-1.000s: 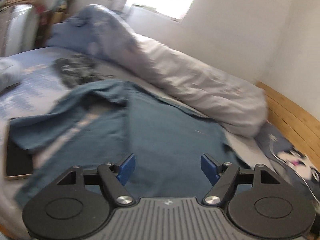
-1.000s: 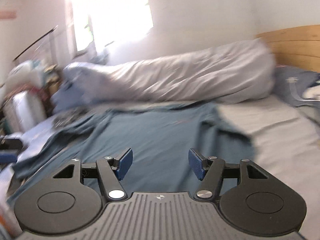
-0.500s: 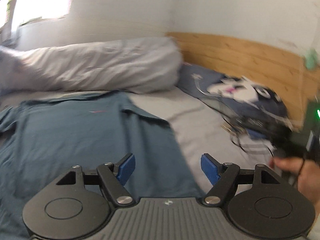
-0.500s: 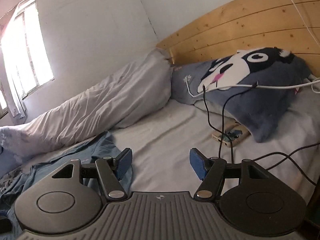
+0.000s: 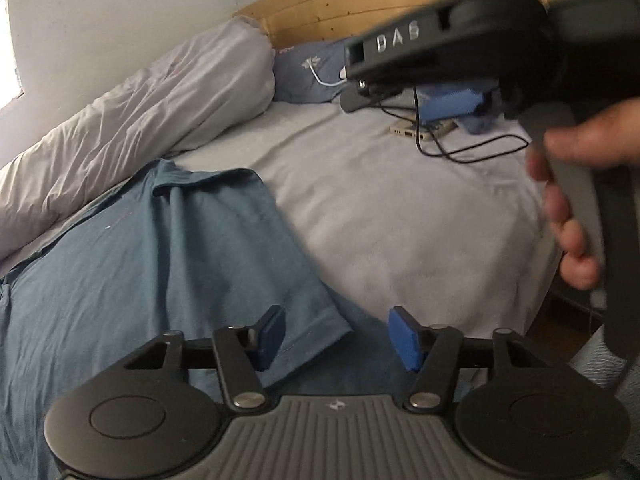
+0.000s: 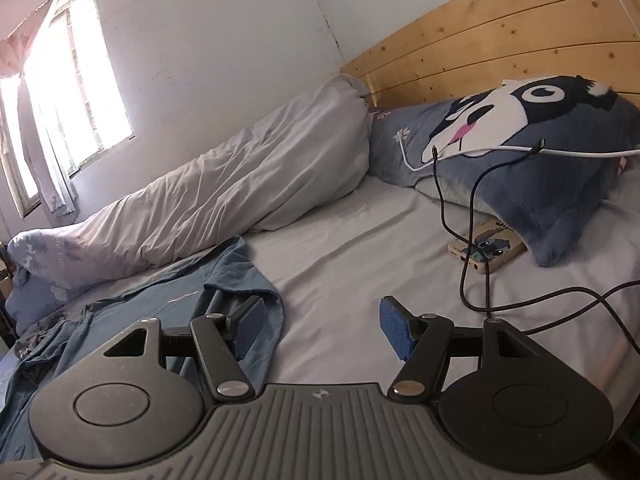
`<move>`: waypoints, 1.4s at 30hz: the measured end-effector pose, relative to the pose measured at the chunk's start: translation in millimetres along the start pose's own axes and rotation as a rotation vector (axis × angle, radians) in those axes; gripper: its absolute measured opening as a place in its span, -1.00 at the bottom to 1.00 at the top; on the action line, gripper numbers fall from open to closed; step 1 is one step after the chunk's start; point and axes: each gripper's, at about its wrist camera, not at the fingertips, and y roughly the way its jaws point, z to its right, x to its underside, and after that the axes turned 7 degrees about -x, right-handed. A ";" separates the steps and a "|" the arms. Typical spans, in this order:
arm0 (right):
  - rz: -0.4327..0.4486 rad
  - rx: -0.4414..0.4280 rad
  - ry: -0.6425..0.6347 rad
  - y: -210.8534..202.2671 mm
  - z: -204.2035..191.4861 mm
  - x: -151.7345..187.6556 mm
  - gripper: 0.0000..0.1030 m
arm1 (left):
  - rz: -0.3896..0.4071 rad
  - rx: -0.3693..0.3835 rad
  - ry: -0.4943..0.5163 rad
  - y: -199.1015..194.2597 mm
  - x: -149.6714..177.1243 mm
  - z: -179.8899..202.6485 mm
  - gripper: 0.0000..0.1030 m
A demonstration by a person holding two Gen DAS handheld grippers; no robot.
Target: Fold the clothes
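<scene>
Blue cotton shirt lies flat on the grey bedsheet, its near hem corner between the empty, just-narrowing left gripper pads (nearer hand), while the right gripper hovers parted beside its sleeve.

We record one garment: a blue-teal shirt lying spread on the light grey bed sheet, largely flat with shallow creases. A sleeve with a stitched hem reaches toward the near edge. Its far edge, by the rolled grey duvet, is turned up and bunched. We see the left portion rumpled in folds.
</scene>
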 end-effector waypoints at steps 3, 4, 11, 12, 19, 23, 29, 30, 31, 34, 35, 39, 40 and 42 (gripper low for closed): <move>-0.006 -0.005 0.005 0.4 2.5 0.6 0.29 | -0.028 -0.018 -0.001 10.8 2.4 -2.8 -0.17; -0.010 -0.008 0.010 1.0 3.7 0.7 0.29 | -0.041 -0.010 -0.008 14.5 4.3 -5.2 -0.17; -0.026 -0.019 0.017 2.3 6.5 2.0 0.29 | -0.020 -0.017 0.099 17.3 10.9 0.7 -0.17; -0.028 -0.019 0.017 2.5 6.3 2.1 0.29 | -0.015 -0.024 0.122 17.3 11.0 3.7 -0.17; -0.030 -0.024 0.017 1.5 5.8 2.8 0.29 | -0.024 -0.009 -0.040 20.7 9.9 -17.6 -0.59; -0.029 -0.025 0.026 0.2 6.9 2.6 0.29 | -0.012 0.018 -0.104 14.0 9.6 -30.2 -0.80; -0.029 -0.031 0.024 -0.2 6.0 2.2 0.29 | 0.034 0.054 -0.143 1.5 -1.1 -40.5 -0.89; -0.028 -0.030 0.025 -0.3 6.4 2.2 0.29 | 0.041 0.067 -0.155 -0.5 -3.9 -43.2 -0.90; -0.027 -0.028 0.028 -0.5 7.1 2.1 0.29 | 0.048 0.080 -0.172 -2.6 -6.8 -46.5 -0.90; -0.027 -0.027 0.039 -0.8 9.7 1.9 0.29 | 0.071 0.135 -0.303 -14.1 -21.1 -71.5 -0.92; -0.029 -0.028 0.043 -0.8 10.6 2.0 0.29 | 0.082 0.157 -0.350 -19.0 -27.0 -81.7 -0.92; -0.024 -0.062 0.017 -0.4 6.0 3.1 0.30 | 0.137 0.226 -0.521 -35.7 -56.1 -125.6 -0.93; -0.027 -0.067 0.008 0.6 3.6 3.5 0.31 | 0.154 0.239 -0.559 -37.9 -65.4 -137.1 -0.93; -0.036 -0.081 0.001 3.8 -0.7 4.6 0.34 | 0.186 0.266 -0.633 -42.1 -84.1 -160.0 -0.94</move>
